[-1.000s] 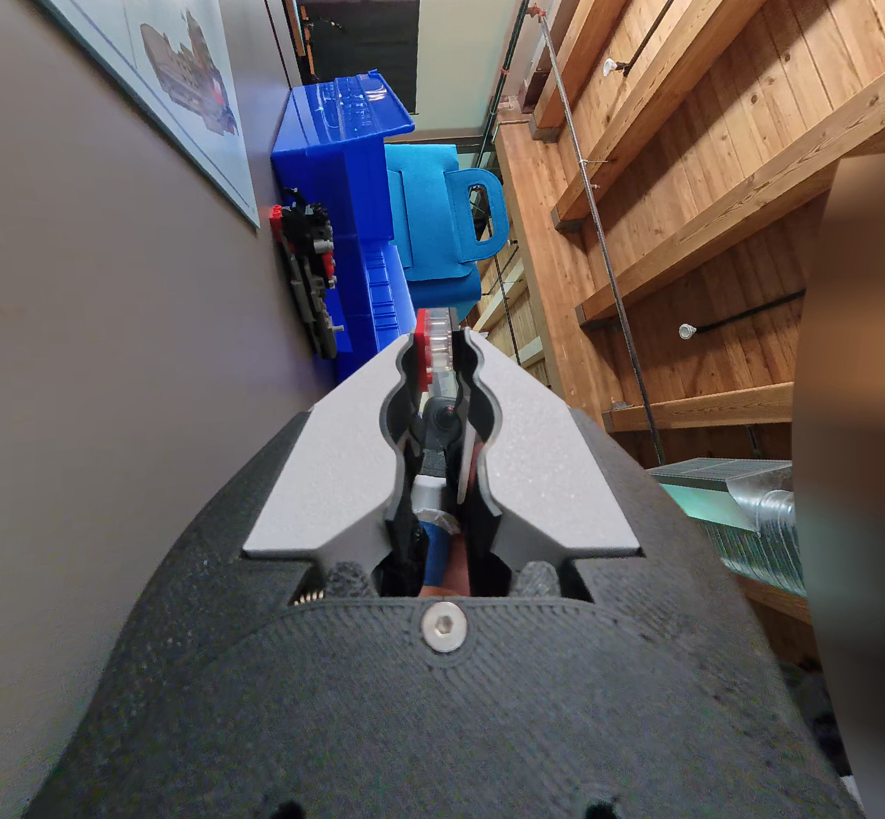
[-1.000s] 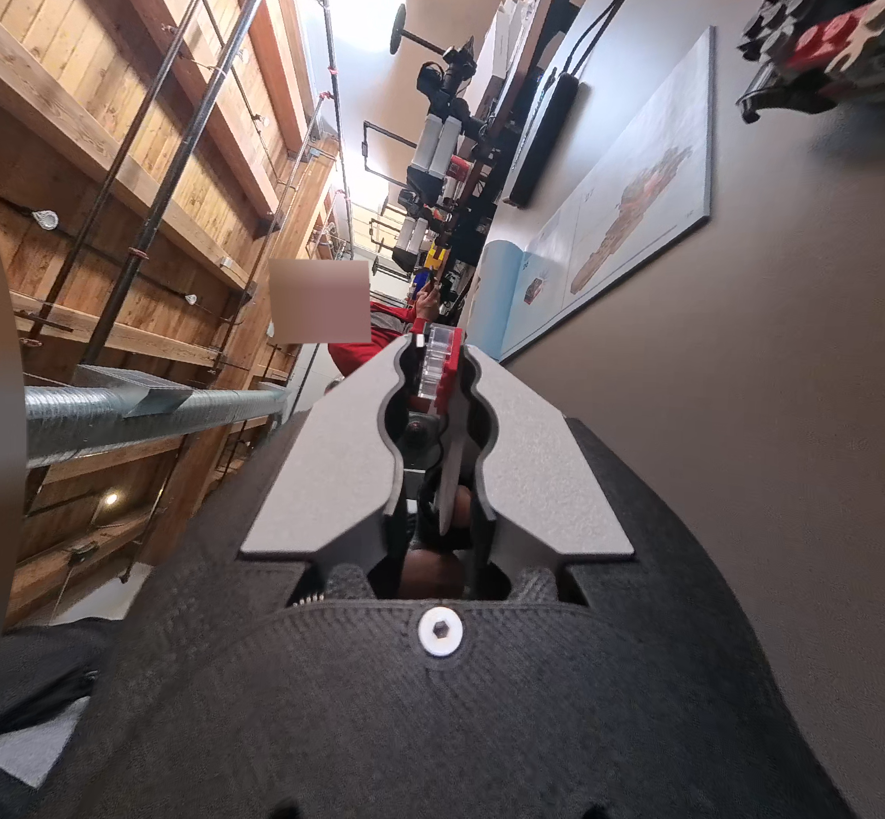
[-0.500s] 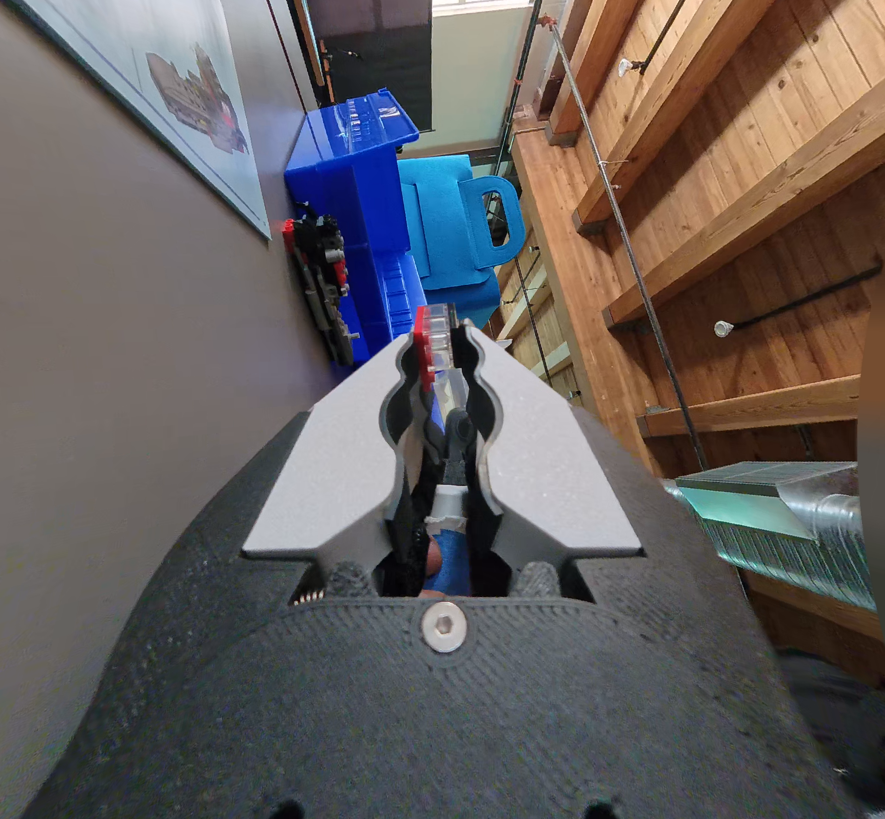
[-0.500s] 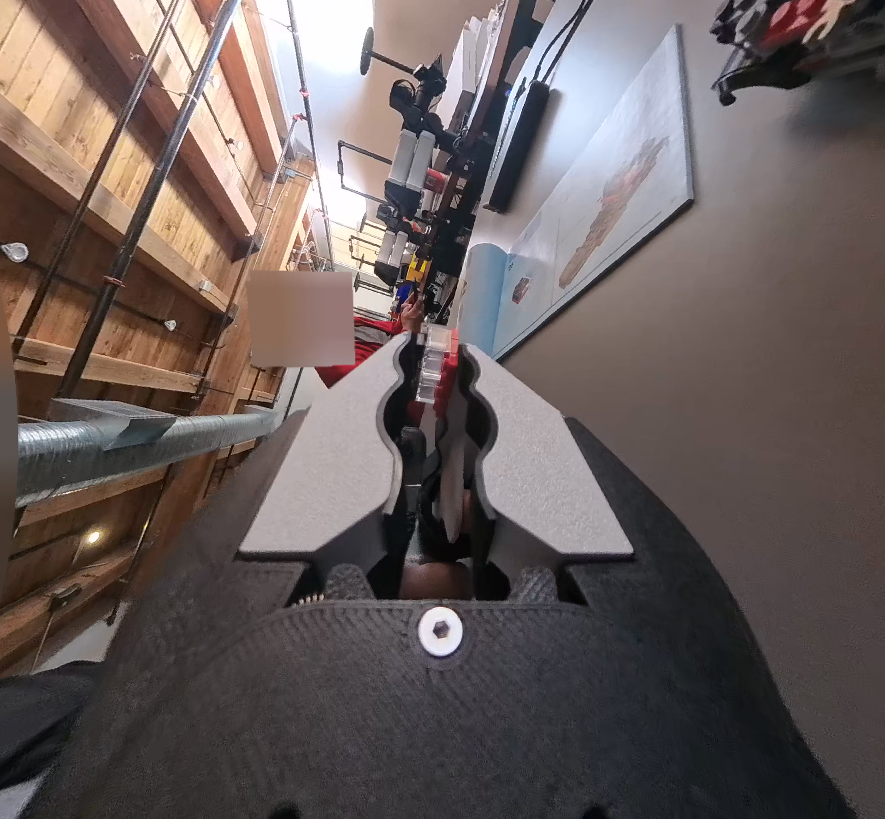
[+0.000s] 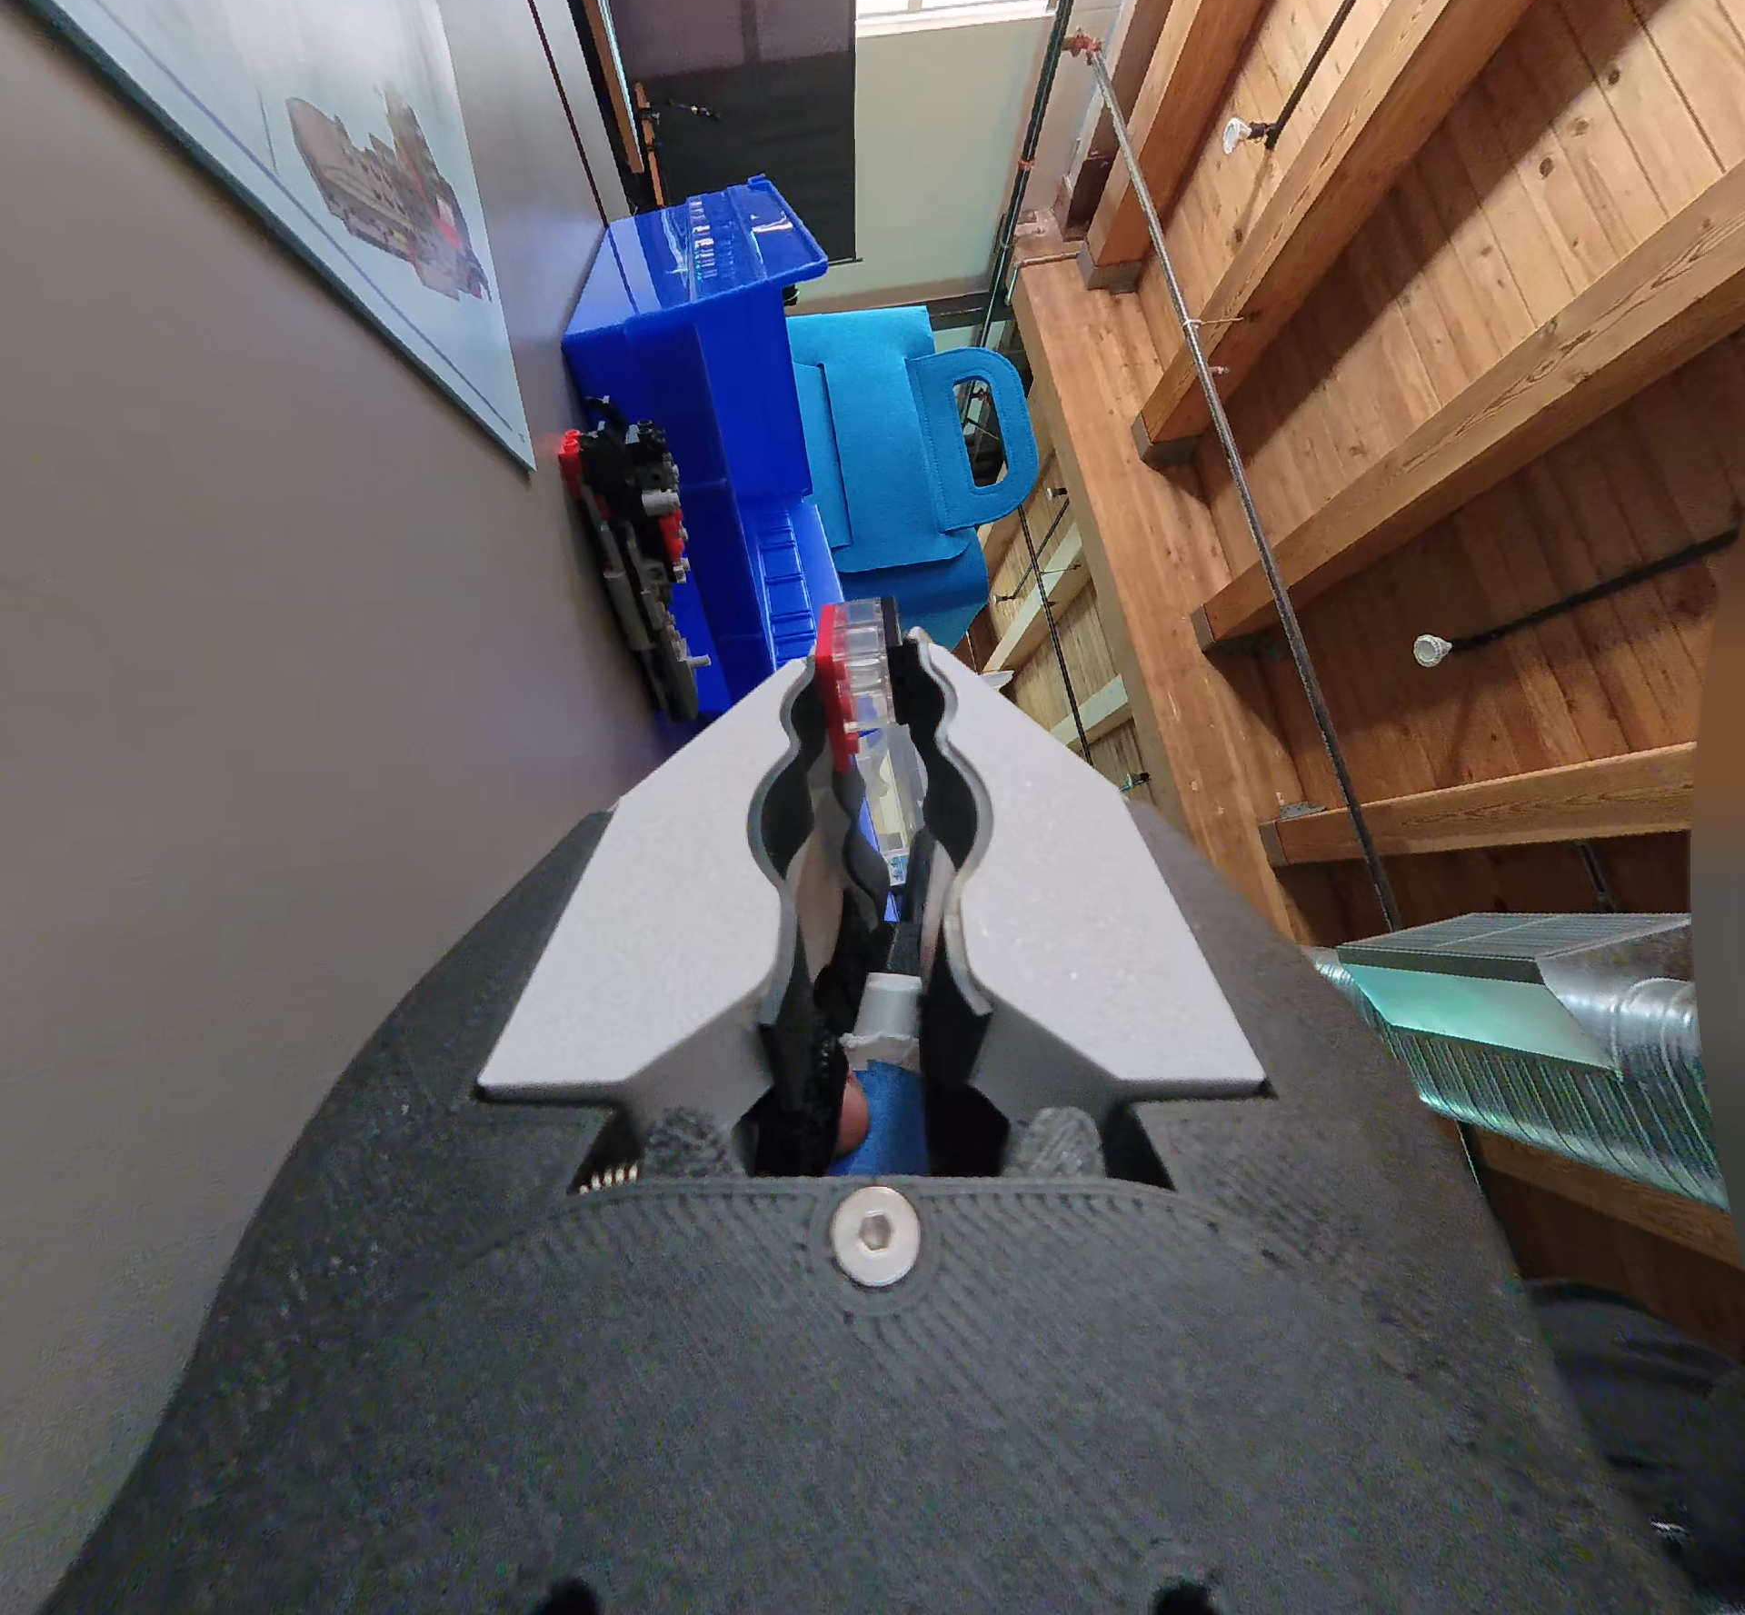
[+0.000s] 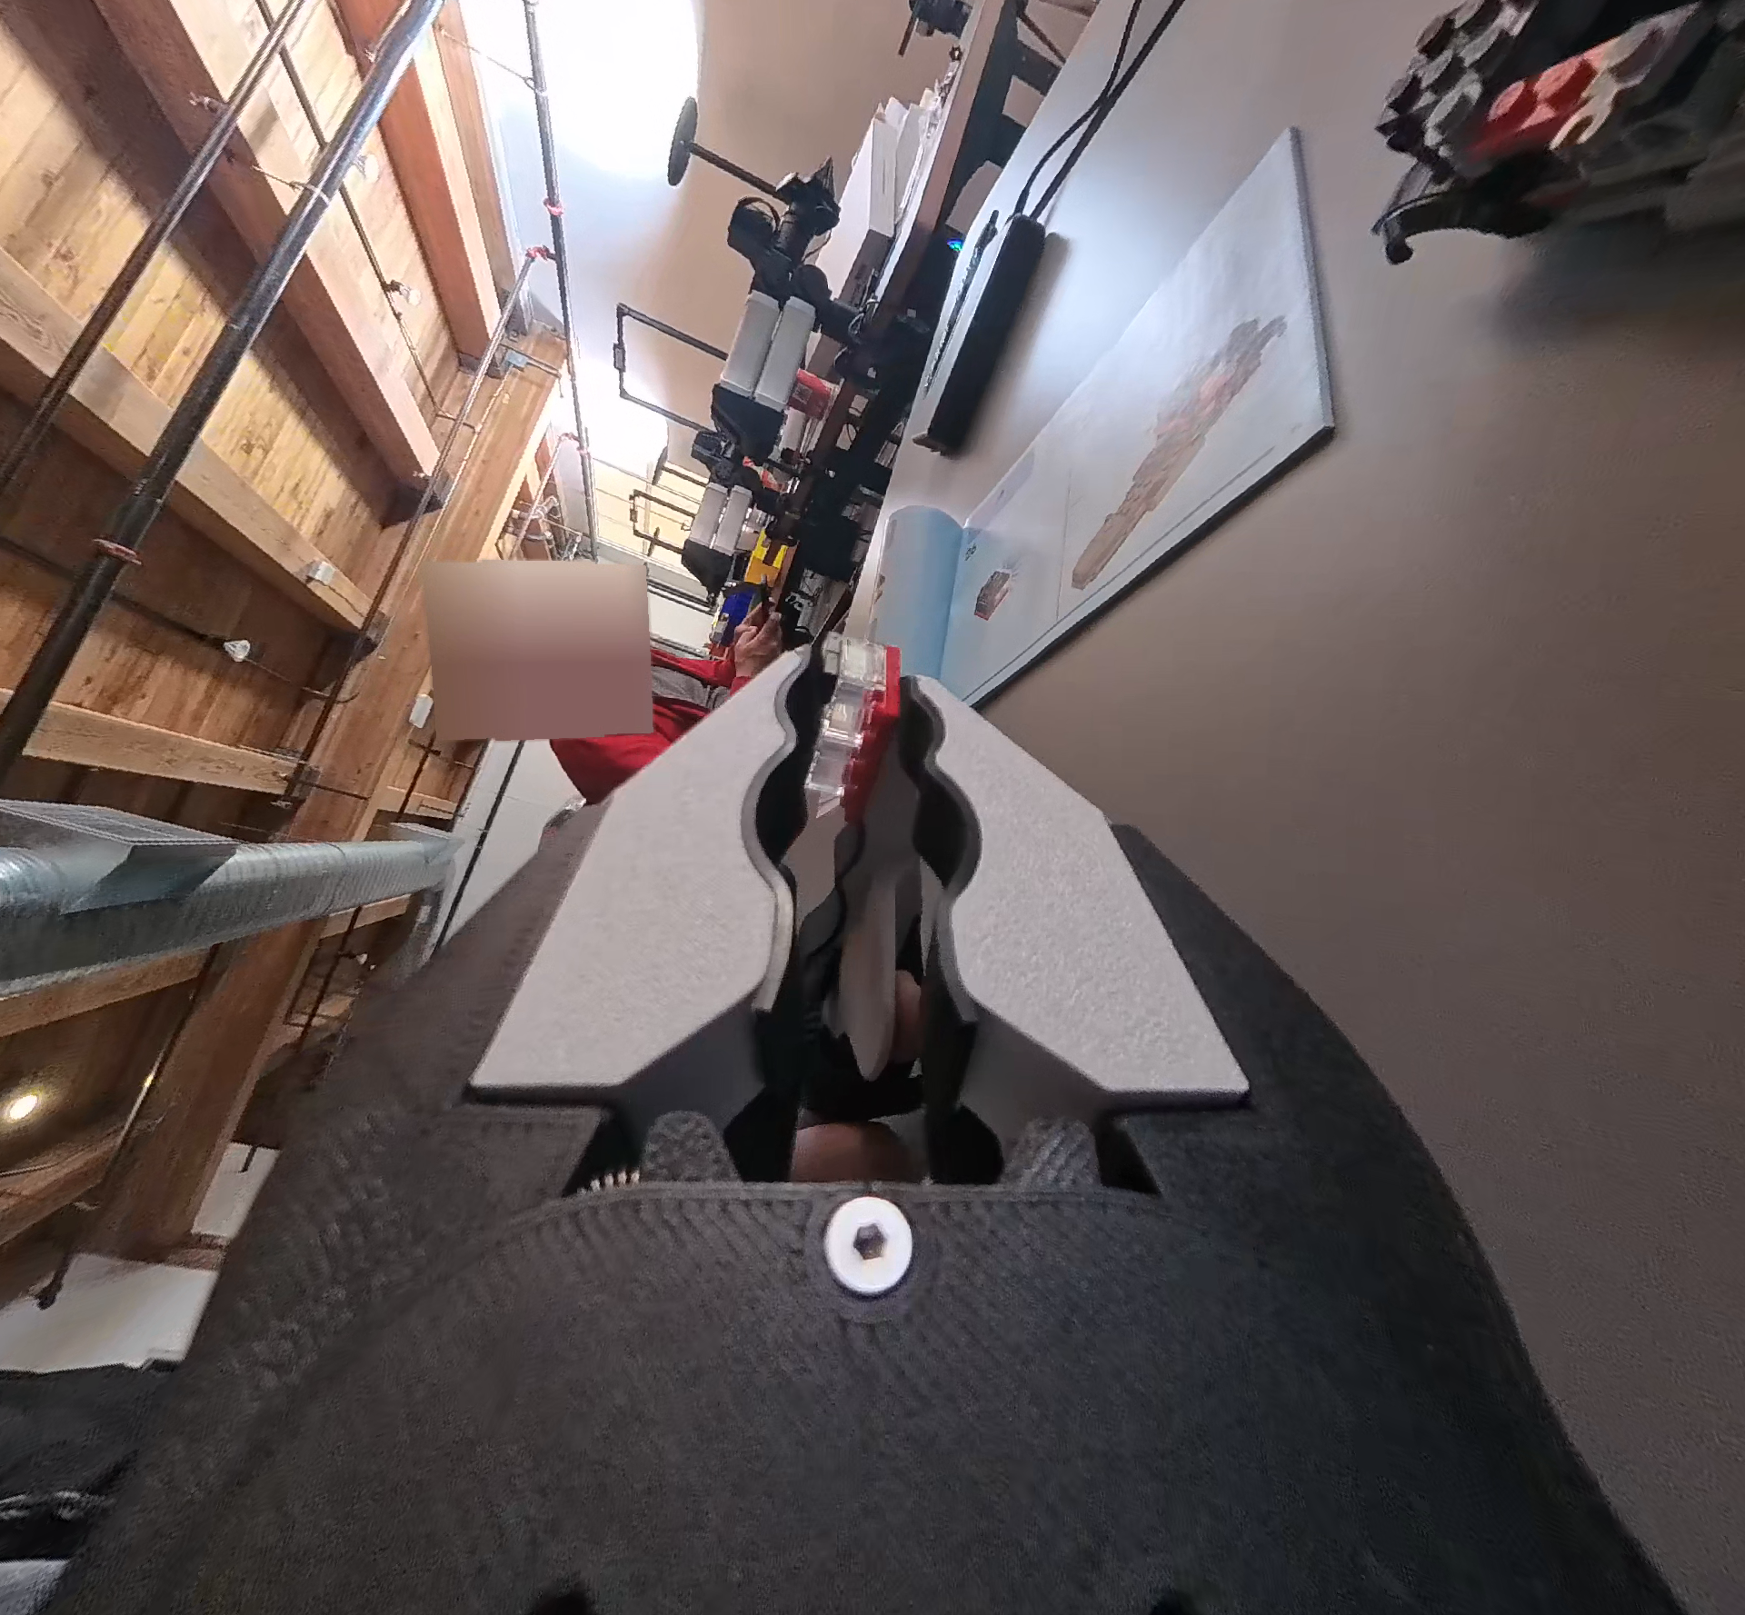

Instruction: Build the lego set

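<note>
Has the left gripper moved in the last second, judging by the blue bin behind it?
Yes. The left gripper, shut on the red and clear lego piece, has swung left: the blue bin now sits further right in its view.

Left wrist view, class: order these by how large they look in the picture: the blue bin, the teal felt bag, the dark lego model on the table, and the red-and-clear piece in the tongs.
1. blue bin
2. teal felt bag, much like the bin
3. dark lego model
4. red-and-clear piece

The piece is nearest the camera, so it looks bigger than it is.

Lego model blurred and cut off at edge, person's head mosaic-hidden
</note>
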The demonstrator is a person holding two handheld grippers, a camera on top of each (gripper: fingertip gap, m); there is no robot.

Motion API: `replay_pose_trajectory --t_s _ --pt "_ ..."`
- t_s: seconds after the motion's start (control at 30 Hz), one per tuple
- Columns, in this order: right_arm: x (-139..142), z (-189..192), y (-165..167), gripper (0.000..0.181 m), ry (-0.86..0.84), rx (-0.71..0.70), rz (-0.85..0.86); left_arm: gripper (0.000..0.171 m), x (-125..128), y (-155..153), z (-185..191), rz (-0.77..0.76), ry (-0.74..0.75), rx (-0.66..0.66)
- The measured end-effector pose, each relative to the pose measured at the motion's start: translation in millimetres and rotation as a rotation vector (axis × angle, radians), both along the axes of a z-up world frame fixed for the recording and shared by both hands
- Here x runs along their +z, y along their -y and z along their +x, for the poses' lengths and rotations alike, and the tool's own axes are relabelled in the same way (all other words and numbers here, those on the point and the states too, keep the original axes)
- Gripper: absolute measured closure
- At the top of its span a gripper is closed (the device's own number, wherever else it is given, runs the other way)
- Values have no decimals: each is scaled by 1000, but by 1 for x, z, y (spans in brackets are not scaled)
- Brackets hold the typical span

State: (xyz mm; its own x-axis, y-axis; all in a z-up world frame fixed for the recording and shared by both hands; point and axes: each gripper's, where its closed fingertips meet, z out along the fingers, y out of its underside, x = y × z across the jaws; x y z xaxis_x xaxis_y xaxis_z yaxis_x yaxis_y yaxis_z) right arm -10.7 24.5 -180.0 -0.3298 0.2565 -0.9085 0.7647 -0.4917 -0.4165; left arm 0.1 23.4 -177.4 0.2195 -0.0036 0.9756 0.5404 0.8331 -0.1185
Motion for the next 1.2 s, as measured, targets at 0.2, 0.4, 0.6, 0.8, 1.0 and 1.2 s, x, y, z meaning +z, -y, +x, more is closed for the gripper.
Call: replay_pose_trajectory --t_s 0.2,0.4,0.6,0.8,1.0,1.2 --pt "-1 0 1 163 -14 -3 22 153 -1 1 0 -3 4 0" --pt "-2 -1 0 163 12 -7 -2 153 -2 1 -1 12 11 -7" --pt "-9 -2 -5 149 92 -21 -97 155 -3 0 -2 44 30 -27" --pt "-7 -1 -6 147 65 -8 -77 155 -4 -1 -2 39 30 -36" --pt "-5 0 -5 164 49 5 -72 154 -5 -3 -2 23 31 -39" --pt "-6 1 -4 164 41 14 -57 154 -5 -3 -1 10 28 -33"
